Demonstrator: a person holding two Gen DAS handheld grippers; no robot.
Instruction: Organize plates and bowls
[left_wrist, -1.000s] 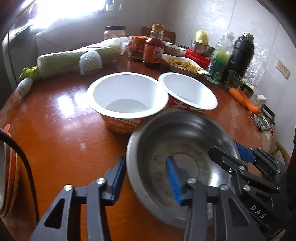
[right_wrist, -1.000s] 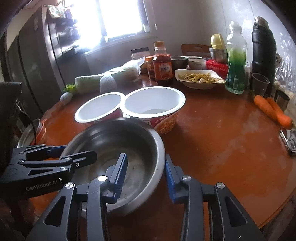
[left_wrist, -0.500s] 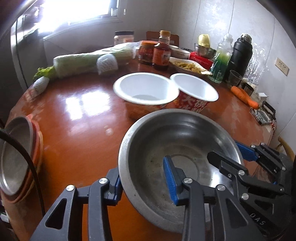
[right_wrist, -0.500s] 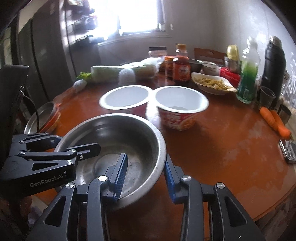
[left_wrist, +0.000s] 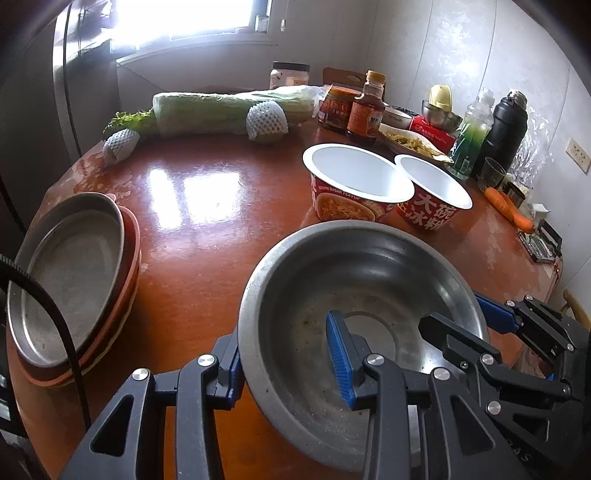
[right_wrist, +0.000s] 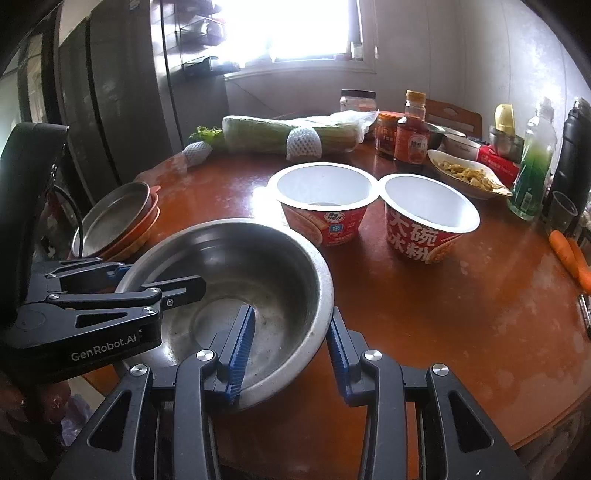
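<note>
Wood table (left_wrist: 207, 236), 2 noodle cups (left_wrist: 354, 184), plate stack (left_wrist: 74, 280)

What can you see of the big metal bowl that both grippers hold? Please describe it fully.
The metal bowl is round, deep and steel-looking, dull grey, with a flat base ring and small specks inside. It is empty, upright and slightly tilted. The left gripper and the right gripper each straddle its rim, one finger inside and one outside, on opposite sides. It sits near the table edge; whether it is lifted is unclear.

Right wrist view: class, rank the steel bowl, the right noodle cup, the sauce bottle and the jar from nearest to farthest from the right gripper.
1. Steel bowl, its rim between the right gripper fingers.
2. Noodle cup, mid-table, right.
3. Sauce bottle, behind the cups.
4. Jar, far edge.
</note>
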